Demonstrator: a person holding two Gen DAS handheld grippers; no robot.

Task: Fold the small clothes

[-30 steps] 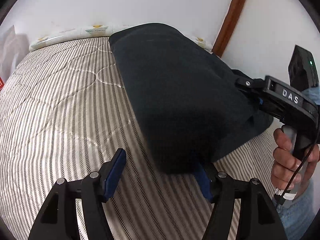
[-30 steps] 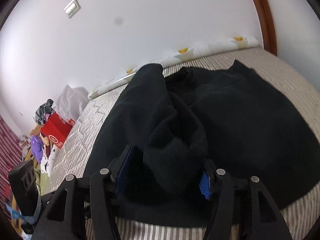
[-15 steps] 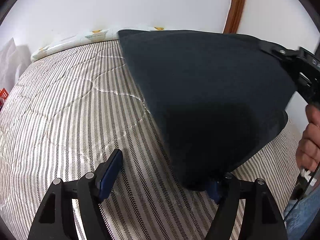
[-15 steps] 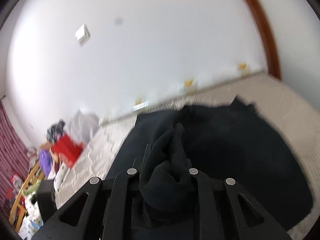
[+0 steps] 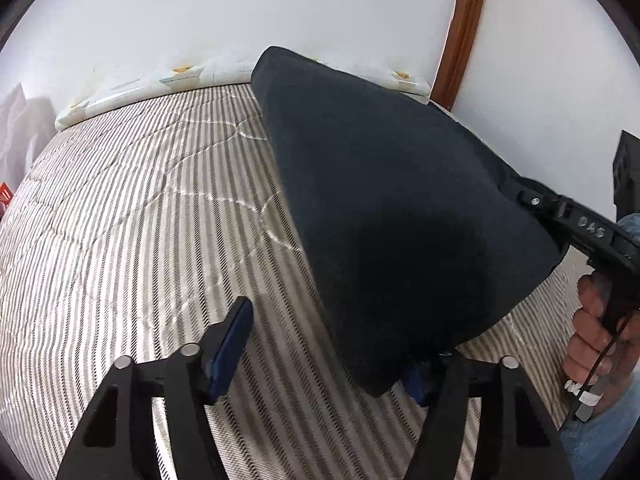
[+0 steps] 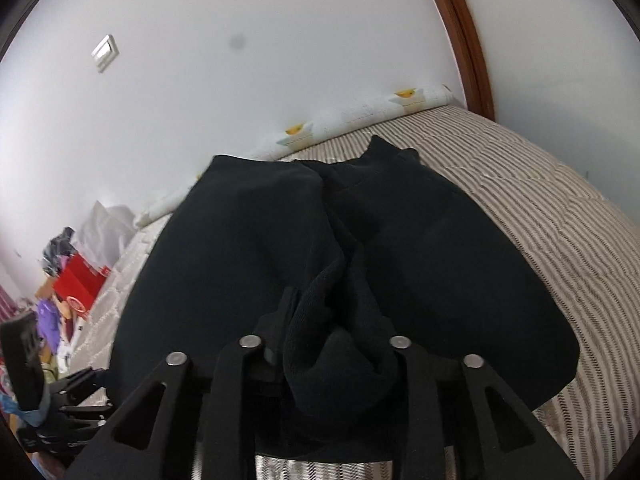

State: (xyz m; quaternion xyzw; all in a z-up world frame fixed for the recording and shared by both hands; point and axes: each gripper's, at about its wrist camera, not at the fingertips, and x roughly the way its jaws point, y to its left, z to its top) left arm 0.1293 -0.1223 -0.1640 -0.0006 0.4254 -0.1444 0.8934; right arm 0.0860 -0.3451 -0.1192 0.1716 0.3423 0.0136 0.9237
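Note:
A black garment (image 5: 400, 208) lies on the striped quilted bed (image 5: 140, 220), its near part lifted. In the left wrist view my left gripper (image 5: 328, 356) stands wide open; the garment's lower corner drapes over its right finger (image 5: 416, 380), and its left finger (image 5: 232, 344) is bare. My right gripper (image 6: 332, 332) is shut on a bunched fold of the black garment (image 6: 440, 260) and holds it up. The right gripper also shows in the left wrist view (image 5: 576, 224), at the garment's right edge, with a hand on its handle.
A white wall and a brown wooden door frame (image 5: 460, 28) stand behind the bed. A white patterned pillow (image 6: 360, 120) lies along the bed's far edge. A red box (image 6: 80, 280) and cluttered items sit beside the bed at the left.
My right gripper closed on the bunched fold a second ago, lifted it, and has since lowered a little. The left gripper stays open with the garment's corner over its right finger.

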